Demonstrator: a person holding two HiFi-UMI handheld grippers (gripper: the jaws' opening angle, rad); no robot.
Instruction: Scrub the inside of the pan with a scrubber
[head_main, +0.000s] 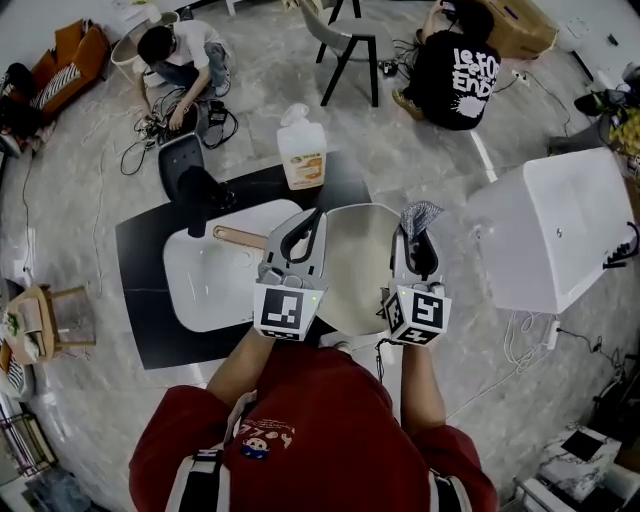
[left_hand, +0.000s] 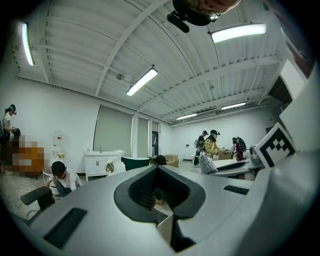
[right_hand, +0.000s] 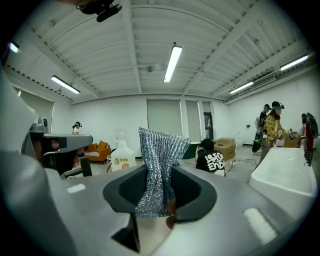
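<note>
Head view, left to right. A black mat (head_main: 140, 300) lies on the pale floor and bears a white tray (head_main: 205, 285). A tan handle (head_main: 238, 237) runs across the tray's upper edge toward the left gripper (head_main: 308, 222). This gripper's jaws stand together on the handle near where it joins the pan (head_main: 360, 270). The pan is round, with a pale grey-beige, matt inside that faces up toward the camera. It sits between the two grippers, overlapping the right edge of the tray and mat. Whether it rests on them or is held clear cannot be told. The right gripper (head_main: 418, 232) stands at the pan's right rim, its jaws clamped on the scrubber (head_main: 421, 214). The scrubber is a crumpled silver mesh pad that juts out past the jaw tips. Beyond the pan stands a white jug (head_main: 301, 152) with an orange label. A white tub (head_main: 555, 230) stands well apart to the right.

Left gripper view: the left gripper (left_hand: 159, 172) shows its dark pads drawn close, with a sliver of the tan handle (left_hand: 160, 199) between them.

Right gripper view: the right gripper (right_hand: 159, 172) pinches the lower part of the scrubber (right_hand: 159, 155). The glittering mesh rises upright above the jaws. The jug (right_hand: 122, 156) lies to the left and the tub (right_hand: 287, 175) to the right.
</note>
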